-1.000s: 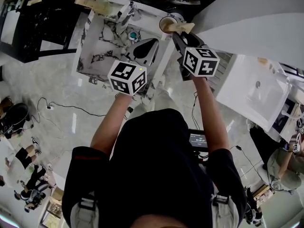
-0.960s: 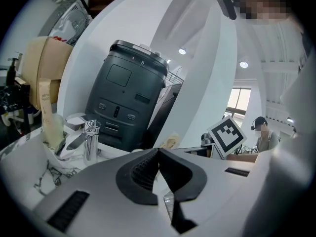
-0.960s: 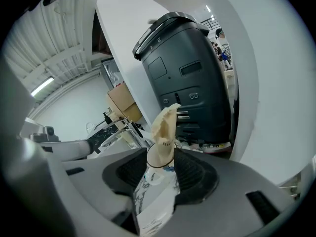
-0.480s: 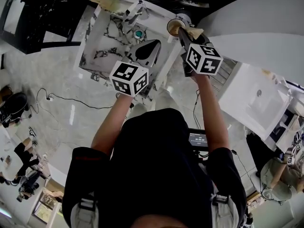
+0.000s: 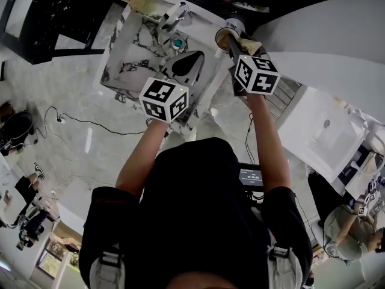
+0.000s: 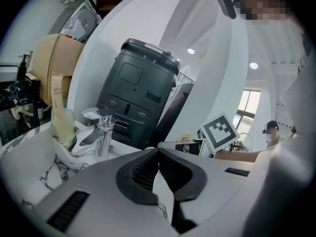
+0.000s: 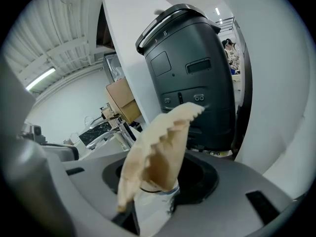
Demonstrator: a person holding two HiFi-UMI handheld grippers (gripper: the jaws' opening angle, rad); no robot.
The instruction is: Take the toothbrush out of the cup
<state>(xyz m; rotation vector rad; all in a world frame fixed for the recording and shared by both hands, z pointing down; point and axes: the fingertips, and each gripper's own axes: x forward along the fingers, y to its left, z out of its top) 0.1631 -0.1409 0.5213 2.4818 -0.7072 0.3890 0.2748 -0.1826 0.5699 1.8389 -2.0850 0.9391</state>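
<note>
Against the frame from a second ago, the marble bench [image 5: 107, 65] is sitting a little further right in my head view. My right claw [image 5: 233, 47] [image 7: 153, 189] and the cup [image 5: 225, 37] are drifting that way with it. The toothbrush [image 5: 245, 43] [image 7: 158, 147] is keeping its spot against the cup's mouth, and my left claw [image 5: 195, 56] [image 6: 158, 151] is still hanging closed over the basin [image 5: 135, 47].

The toothbrush is showing as a flat, pale tan paper packet with a saw-toothed end. It is leaning out from the cup, which is standing at the bench's back right corner, to the right of the tap [image 5: 174, 14] [image 6: 103, 132]. The claw is hiding the packet's lower end, so I cannot tell whether it is still inside the cup.

My right claw is pinching the packet's lower part, jaws nearly together, with the paper rising between them in front of a dark grey machine [image 7: 192, 68]. My left claw is holding nothing, its jaws pressing fully together above the black-veined basin.
</note>
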